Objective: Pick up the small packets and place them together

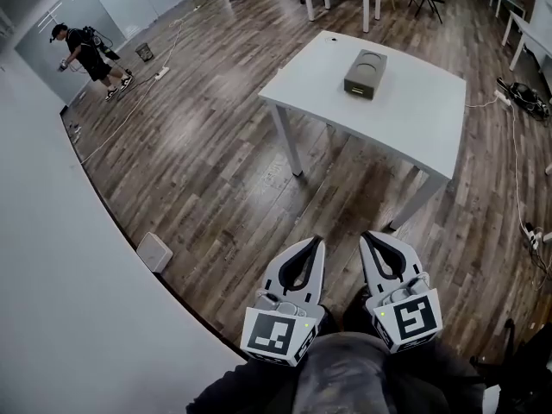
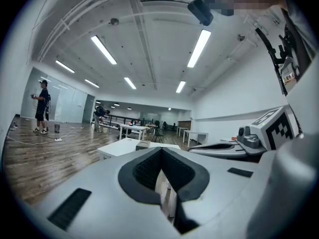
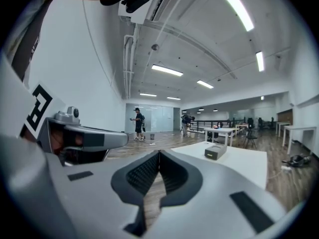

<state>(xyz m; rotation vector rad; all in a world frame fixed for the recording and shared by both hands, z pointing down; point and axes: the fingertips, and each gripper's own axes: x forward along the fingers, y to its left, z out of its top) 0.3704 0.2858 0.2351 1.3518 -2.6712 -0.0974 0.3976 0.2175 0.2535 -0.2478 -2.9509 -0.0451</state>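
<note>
Table (image 1: 414,102) bearing grey box (image 1: 365,74) stands beyond left gripper (image 1: 315,242) and right gripper (image 1: 366,236).

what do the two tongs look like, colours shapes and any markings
Both are light grey moulded plastic. The left tongs and right tongs each taper to a pointed tip around a teardrop-shaped opening lined with black ribbed pads. Dark rectangular slots are set into the grey bodies. A white cube with black square markers sits at the back of each: left cube, right cube.
</note>
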